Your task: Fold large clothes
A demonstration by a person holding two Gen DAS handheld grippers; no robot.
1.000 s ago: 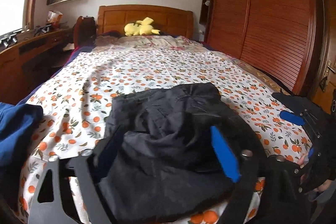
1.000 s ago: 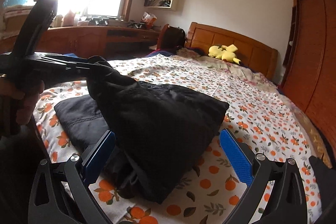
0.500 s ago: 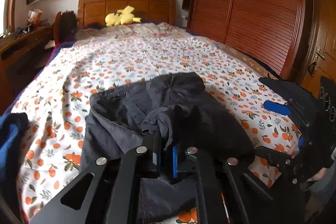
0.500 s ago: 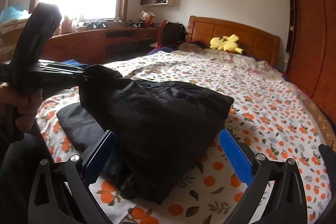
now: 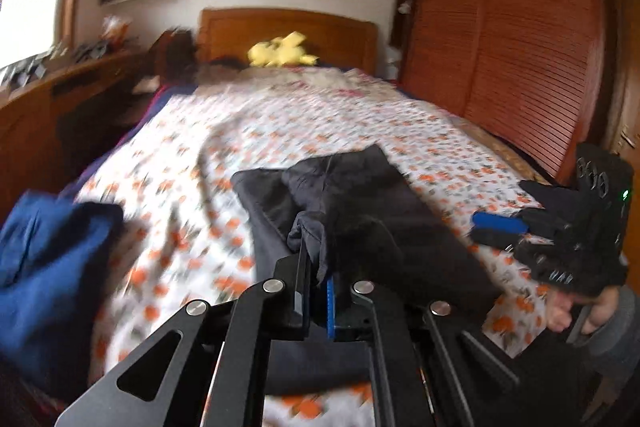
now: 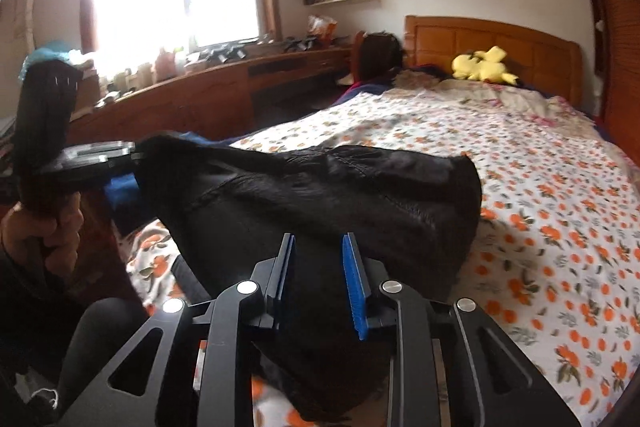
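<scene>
A black garment [image 5: 360, 195] lies partly folded on the orange-flowered bedsheet [image 5: 280, 131]. My left gripper [image 5: 316, 267] is shut on a bunched corner of it and holds that corner raised. From the right wrist view that same left gripper [image 6: 132, 155] pulls the cloth taut at the left. My right gripper [image 6: 319, 247] has its jaws closing around the near fold of the black garment [image 6: 320, 195]. Cloth fills the gap, but the inner face of one blue pad [image 6: 354, 279] still shows. The right gripper [image 5: 496, 227] sits at the garment's right edge.
A blue garment [image 5: 48, 267] lies heaped at the bed's left edge. A yellow plush toy [image 6: 484, 67] rests by the wooden headboard [image 6: 496, 43]. A long wooden desk [image 6: 200, 95] runs under the window, and wardrobe doors [image 5: 520, 67] stand on the right.
The left gripper closed on the garment's corner and lifted it toward the left. The right gripper's wide jaws have narrowed around the near fold, and both views have swung.
</scene>
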